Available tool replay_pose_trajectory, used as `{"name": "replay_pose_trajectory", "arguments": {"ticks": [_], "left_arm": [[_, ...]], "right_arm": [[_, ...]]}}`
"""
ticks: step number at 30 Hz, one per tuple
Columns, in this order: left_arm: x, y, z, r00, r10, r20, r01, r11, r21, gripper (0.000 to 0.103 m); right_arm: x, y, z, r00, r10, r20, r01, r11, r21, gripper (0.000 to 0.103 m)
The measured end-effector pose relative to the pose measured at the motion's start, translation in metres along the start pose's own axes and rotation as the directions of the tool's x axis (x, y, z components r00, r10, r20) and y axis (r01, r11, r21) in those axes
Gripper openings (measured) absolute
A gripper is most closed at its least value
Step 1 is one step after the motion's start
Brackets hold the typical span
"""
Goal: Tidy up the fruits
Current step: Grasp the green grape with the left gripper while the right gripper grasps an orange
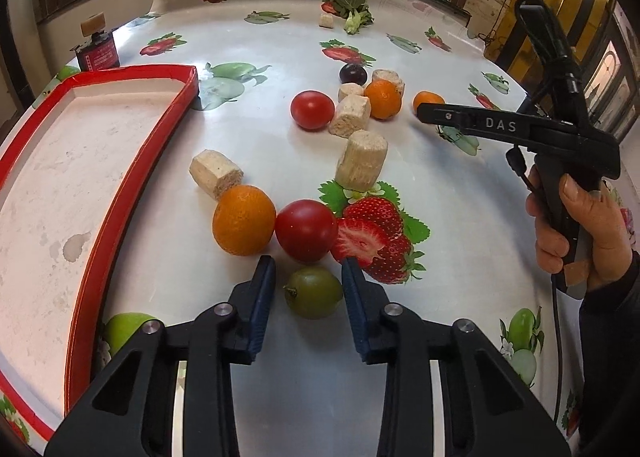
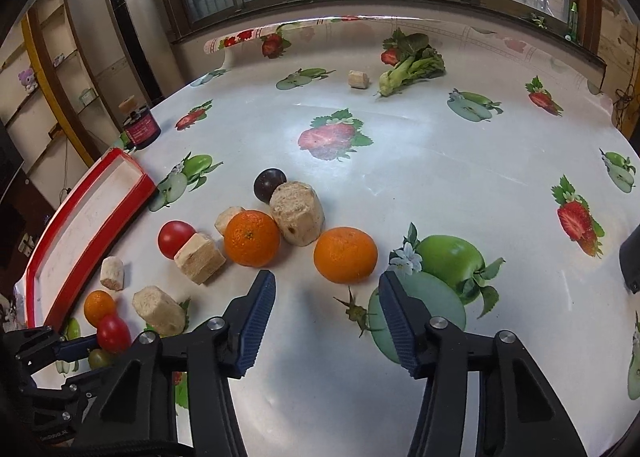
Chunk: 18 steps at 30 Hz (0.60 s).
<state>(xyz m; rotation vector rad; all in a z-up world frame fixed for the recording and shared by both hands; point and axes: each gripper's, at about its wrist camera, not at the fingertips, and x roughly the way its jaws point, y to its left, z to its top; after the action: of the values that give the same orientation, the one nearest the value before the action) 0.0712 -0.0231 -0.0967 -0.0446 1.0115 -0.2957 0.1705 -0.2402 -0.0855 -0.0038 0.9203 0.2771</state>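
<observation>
In the left wrist view my left gripper (image 1: 308,269) is open, its blue pads on either side of a green grape (image 1: 313,292) without touching it. Just beyond lie a red tomato (image 1: 306,230) and an orange (image 1: 244,220). Farther off are a second tomato (image 1: 312,110), an orange (image 1: 383,99), another orange (image 1: 429,100) and a dark plum (image 1: 353,74). My right gripper (image 2: 326,285) is open and empty, just short of an orange (image 2: 345,254); a second orange (image 2: 251,238) lies to its left. The red-rimmed tray (image 1: 132,161) lies empty at the left.
Several beige cork-like cylinders (image 1: 361,160) lie among the fruit. A leafy green vegetable (image 2: 412,61) lies near the far edge. A dark red jar (image 2: 140,125) stands behind the tray. The tablecloth has printed fruit. The right hand-held gripper (image 1: 520,129) crosses the left view's right side.
</observation>
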Motion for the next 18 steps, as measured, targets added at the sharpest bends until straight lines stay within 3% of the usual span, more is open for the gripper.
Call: {"name": "replay_pose_trajectory", "arguments": {"ticks": [2,6,18], "left_arm": [[0.0,0.0,0.0,1.0,0.006,0.008,-0.006,1.0,0.005,0.027],[-0.001,0.003,0.0,1.0,-0.019,0.01,0.019,1.0,-0.005,0.024],[-0.024,0.004,-0.009,0.997,-0.077,0.031,0.079,0.996,-0.034,0.024]], "right_arm": [[0.007,0.002,0.002,1.0,-0.028,-0.002,0.028,0.999,-0.022,0.053],[0.018,-0.002,0.004,0.999,-0.051,-0.01,0.051,0.999,-0.008,0.035],[-0.048,0.021,-0.028,0.998,0.054,0.032,-0.055,0.998,0.044,0.034]]}}
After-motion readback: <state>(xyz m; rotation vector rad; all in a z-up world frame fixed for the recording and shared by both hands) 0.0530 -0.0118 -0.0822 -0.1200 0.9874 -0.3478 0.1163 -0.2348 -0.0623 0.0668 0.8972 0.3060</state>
